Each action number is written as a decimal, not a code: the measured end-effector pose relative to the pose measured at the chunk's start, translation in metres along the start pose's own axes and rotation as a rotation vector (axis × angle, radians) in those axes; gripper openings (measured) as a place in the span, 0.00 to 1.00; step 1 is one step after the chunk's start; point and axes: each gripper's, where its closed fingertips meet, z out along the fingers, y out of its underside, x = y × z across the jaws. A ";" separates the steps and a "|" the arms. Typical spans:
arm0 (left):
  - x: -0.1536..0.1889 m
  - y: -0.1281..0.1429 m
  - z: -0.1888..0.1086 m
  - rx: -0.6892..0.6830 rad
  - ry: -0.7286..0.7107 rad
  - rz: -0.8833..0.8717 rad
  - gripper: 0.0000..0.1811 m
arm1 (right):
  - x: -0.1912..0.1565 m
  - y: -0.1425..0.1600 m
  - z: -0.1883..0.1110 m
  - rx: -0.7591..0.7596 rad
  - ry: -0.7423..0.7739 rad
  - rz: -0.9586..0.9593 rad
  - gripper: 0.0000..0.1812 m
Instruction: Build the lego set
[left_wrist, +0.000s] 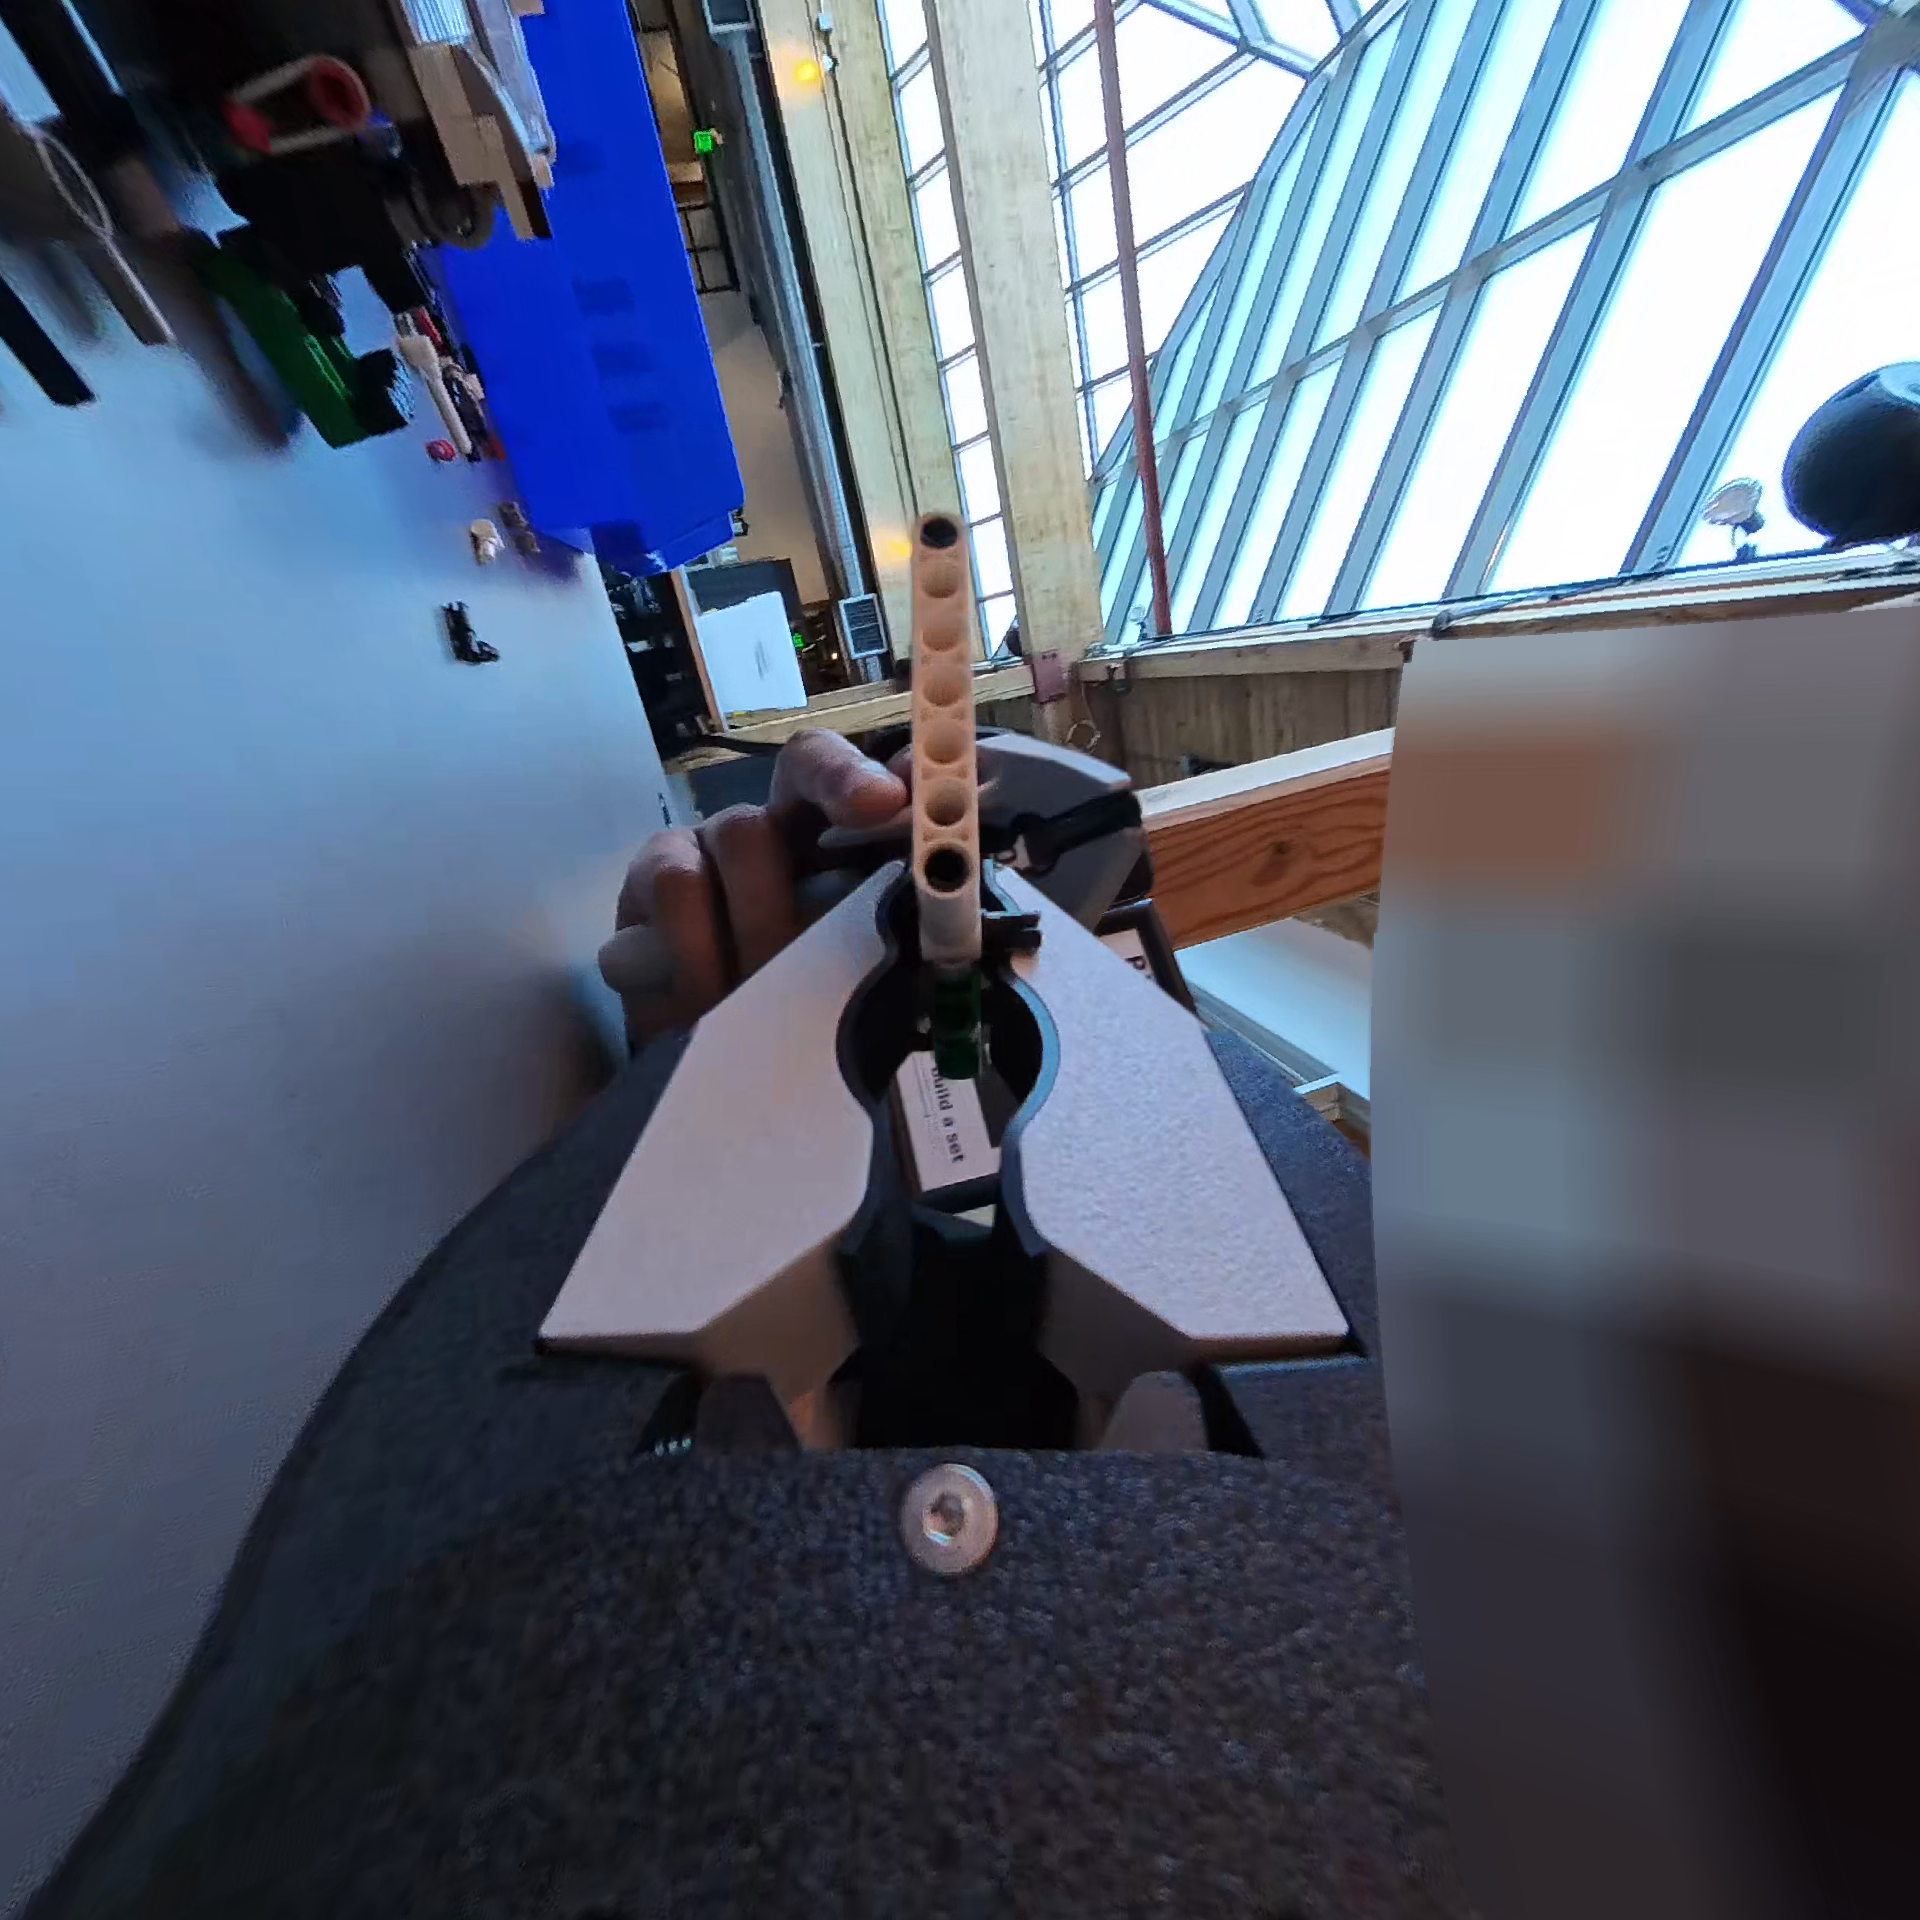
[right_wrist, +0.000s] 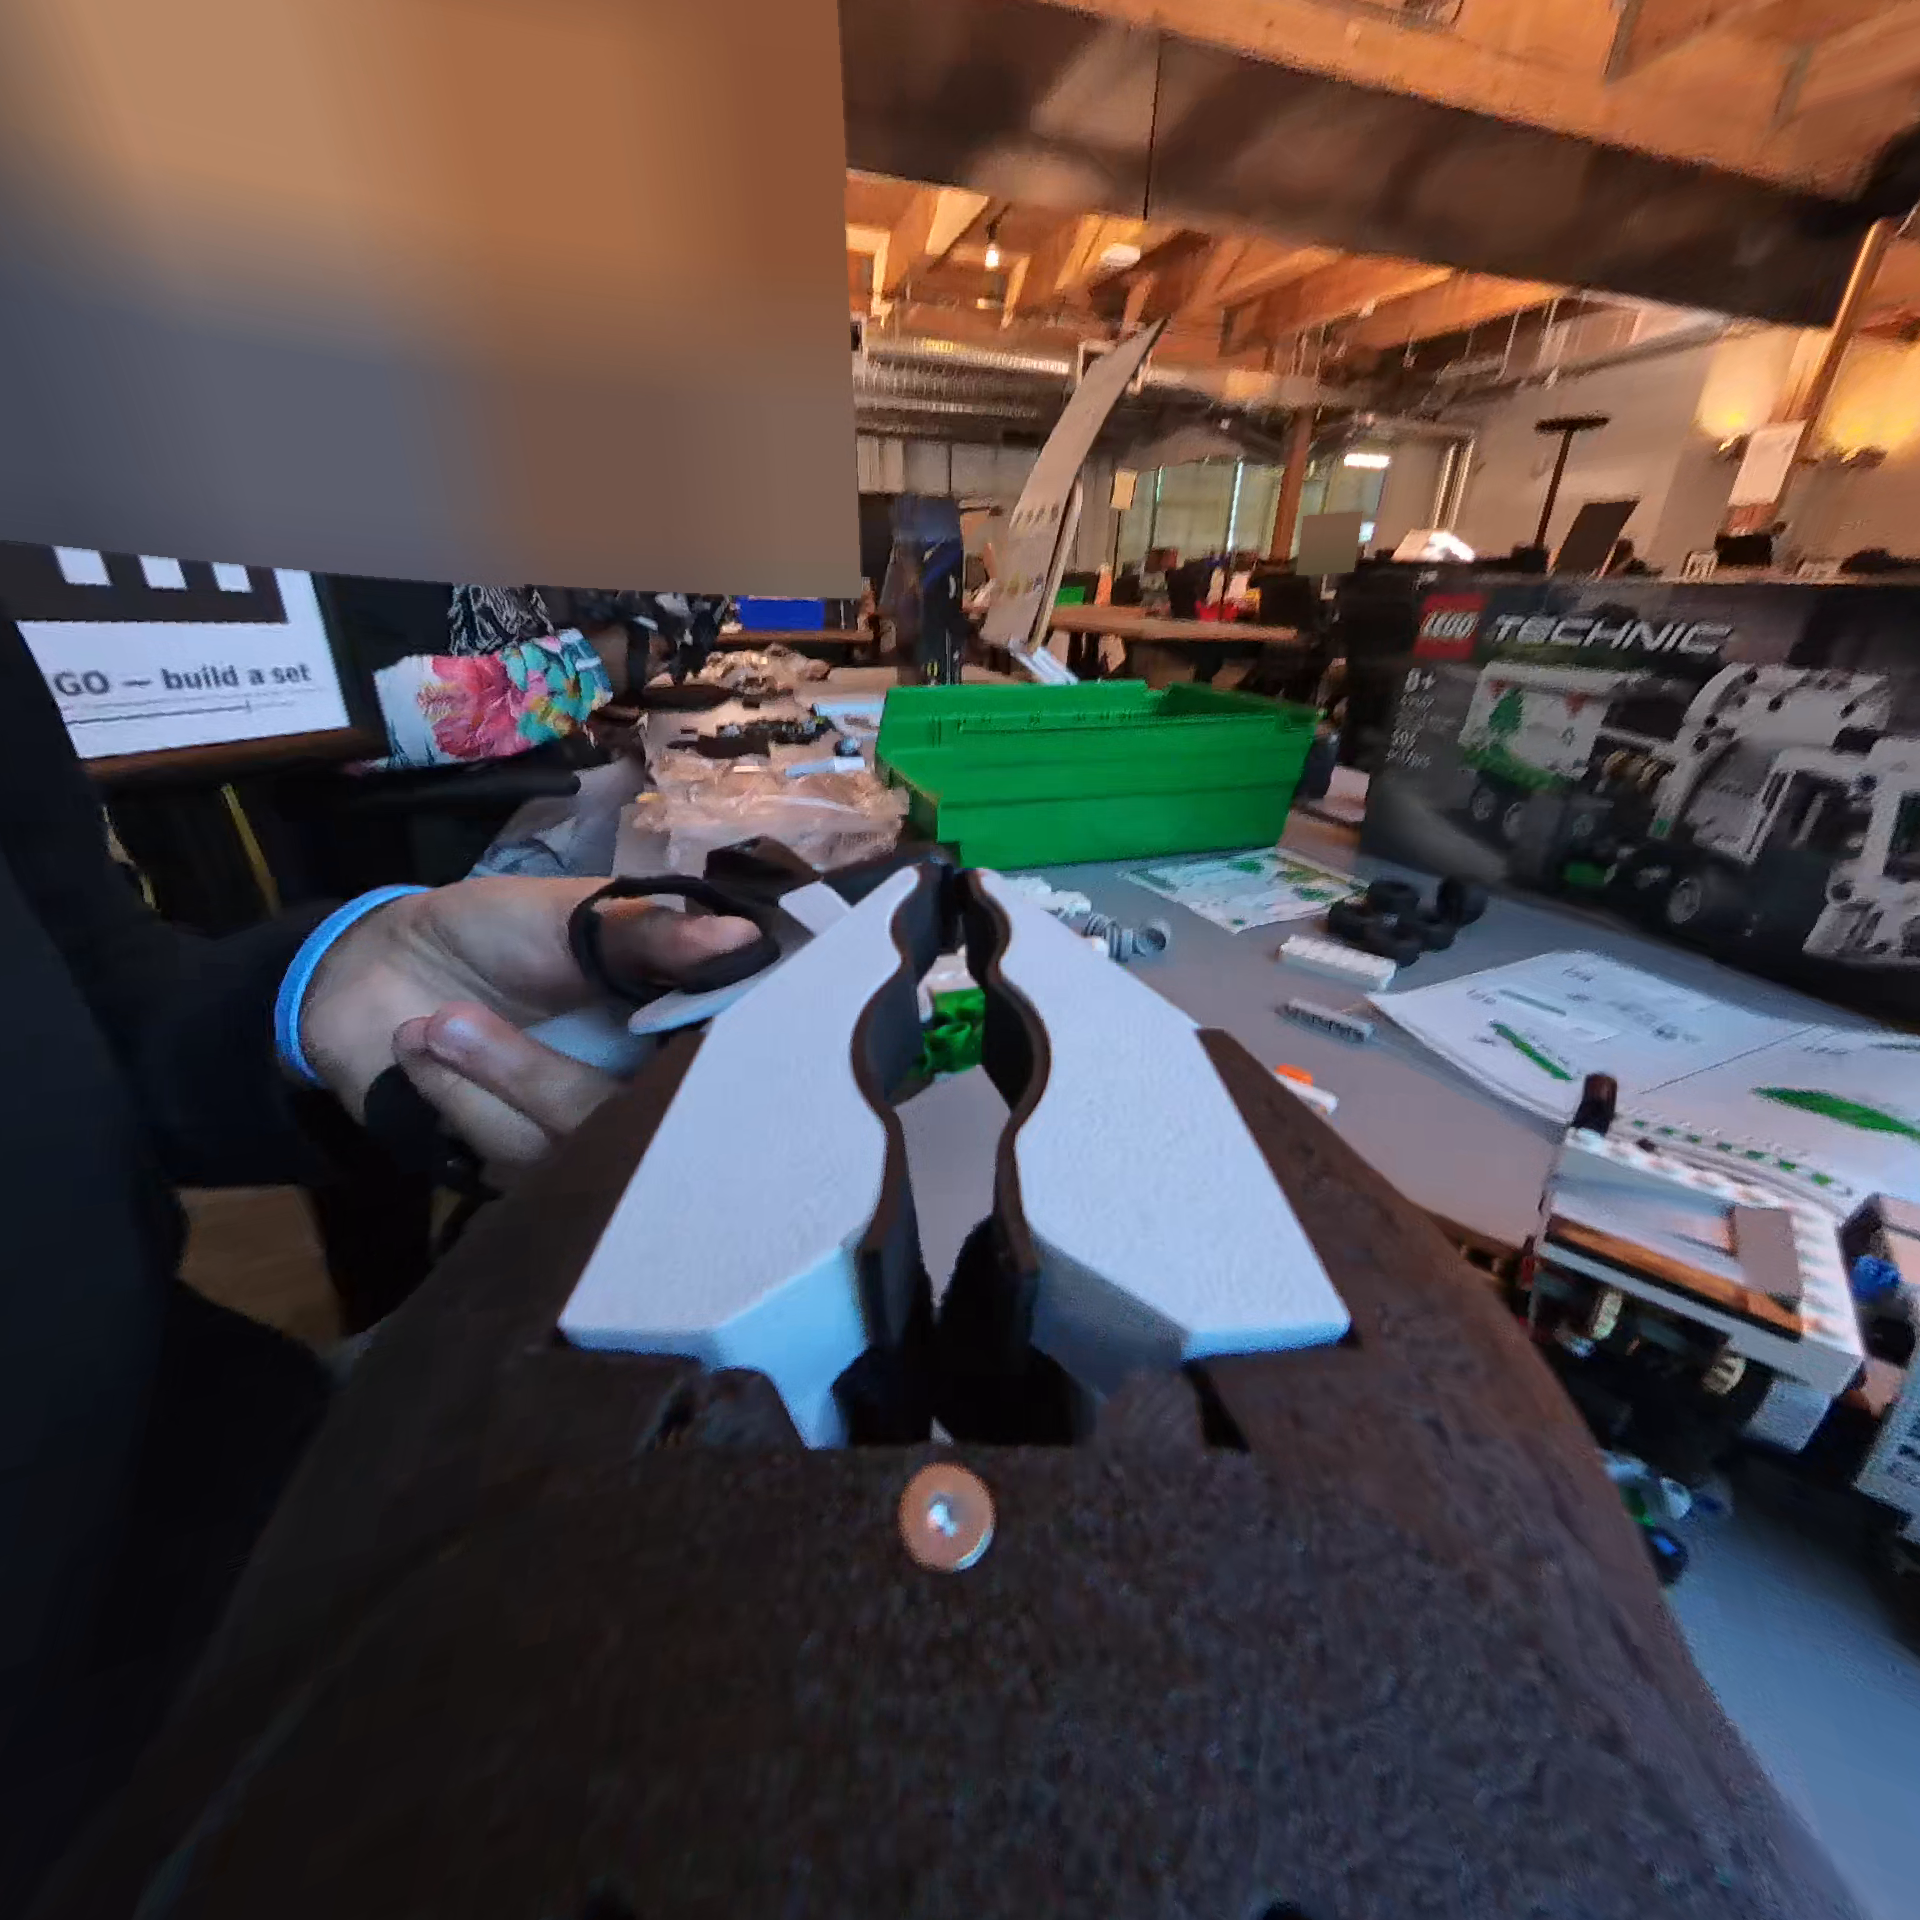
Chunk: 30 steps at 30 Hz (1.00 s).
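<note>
1. The left gripper (left_wrist: 951, 940) has its tips clamped on the base of a tan perforated beam (left_wrist: 943, 717), which stands up and away from them, with a green connector (left_wrist: 956, 1023) below it in the gap between the jaws.
2. The right gripper (right_wrist: 951, 914) tips are pinched nearly together; a green piece (right_wrist: 951, 1029) shows in the gap behind them, though whether it is held I cannot tell.
3. The beam looks light, stiff and smooth; holding it low near the joint should resist twisting.
4. Both assemblies are raised off the grey table (right_wrist: 1455, 1122); the green bin (right_wrist: 1091, 779) and set box (right_wrist: 1662, 779) are well apart, leaving open room.
</note>
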 end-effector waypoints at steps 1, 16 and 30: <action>0.003 0.000 0.000 0.011 0.013 -0.013 0.03 | -0.001 -0.002 -0.001 0.004 -0.006 0.001 0.01; 0.013 0.003 0.003 0.035 0.071 -0.062 0.04 | -0.003 0.004 0.000 -0.004 -0.038 0.024 0.01; 0.009 -0.003 -0.005 0.054 0.063 -0.065 0.04 | -0.002 0.009 0.003 -0.024 -0.035 0.009 0.01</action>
